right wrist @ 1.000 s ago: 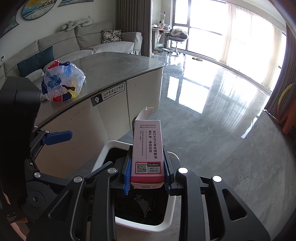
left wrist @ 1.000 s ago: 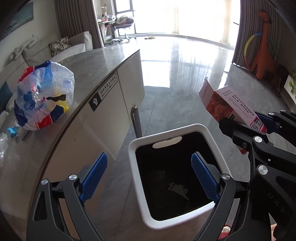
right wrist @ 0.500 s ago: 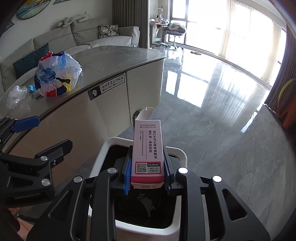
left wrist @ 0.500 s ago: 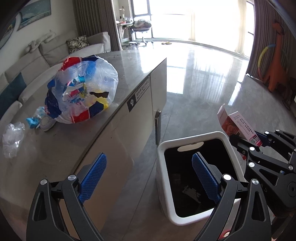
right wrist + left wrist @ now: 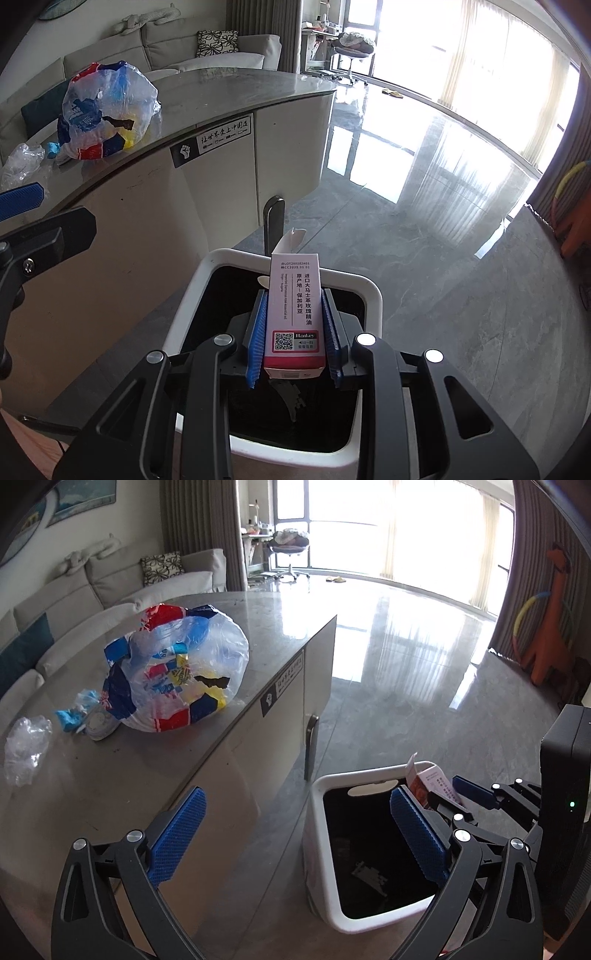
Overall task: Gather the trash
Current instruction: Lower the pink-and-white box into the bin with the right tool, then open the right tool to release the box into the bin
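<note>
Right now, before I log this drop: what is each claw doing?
Left claw: open, empty.
Right claw: opening, pink box between its pads, over the white bin.

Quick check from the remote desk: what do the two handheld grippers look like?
Both the left gripper and the right gripper are matte black linkage frames with silver pivot bolts and two fingers faced with ribbed blue pads. No cables or sleeves are clearly visible.

Pink-white carton (image 5: 295, 314), white bin (image 5: 369, 291), blue pads (image 5: 177, 834)
</note>
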Tool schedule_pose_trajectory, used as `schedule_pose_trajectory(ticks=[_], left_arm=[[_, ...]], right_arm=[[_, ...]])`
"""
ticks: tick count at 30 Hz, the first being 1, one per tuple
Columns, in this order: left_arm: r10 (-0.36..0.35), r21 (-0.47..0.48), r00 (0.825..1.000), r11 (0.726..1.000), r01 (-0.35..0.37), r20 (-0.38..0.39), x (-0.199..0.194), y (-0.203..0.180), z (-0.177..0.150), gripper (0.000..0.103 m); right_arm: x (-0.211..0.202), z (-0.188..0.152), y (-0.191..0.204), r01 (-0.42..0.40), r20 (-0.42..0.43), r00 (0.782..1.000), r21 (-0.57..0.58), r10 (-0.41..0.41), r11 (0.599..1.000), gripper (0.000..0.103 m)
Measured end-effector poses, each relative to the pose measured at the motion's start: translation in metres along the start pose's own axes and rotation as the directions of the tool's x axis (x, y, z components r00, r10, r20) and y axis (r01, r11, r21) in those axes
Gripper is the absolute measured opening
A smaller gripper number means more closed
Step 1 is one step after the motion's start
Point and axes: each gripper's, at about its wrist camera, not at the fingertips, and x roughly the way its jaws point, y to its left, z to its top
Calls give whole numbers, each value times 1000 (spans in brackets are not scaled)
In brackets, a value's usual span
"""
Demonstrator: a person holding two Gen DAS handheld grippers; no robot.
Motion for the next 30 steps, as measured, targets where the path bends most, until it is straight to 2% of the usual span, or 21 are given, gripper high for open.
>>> schedule_pose_trajectory(ticks=[2,4,5,6,9,15,30], left_arm=[[2,-2,1000,1000,-2,4,0,0,1,100],[2,1,1000,1000,-2,4,1,1,1,100],[2,-1,1000,1000,-2,6,1,1,1,100],[0,-2,1000,1000,0,6,1,1,1,100],[1,-3,1000,1000,-1,8,1,2,1,100],[4,-6,1000,1000,-4,9,1,4,1,100],[37,-48,999,998,-37,11,-5,26,1,100]], right_arm=[[1,-1,-1,-2,3,1000,10,2,1000,65],[-1,0,-3,-12,10,1000,24,12,1000,81],[-2,0,-4,-8,21,1000,26,8,1000,97],[-4,0,-4,-7,39,999,28,6,1000,99],[-4,1,-3,-26,43,999,26,25,999,99],[-10,3,3,1,83,997,3,-2,1000,99],[-19,11,16,-14,129,992,-24,17,1000,99]])
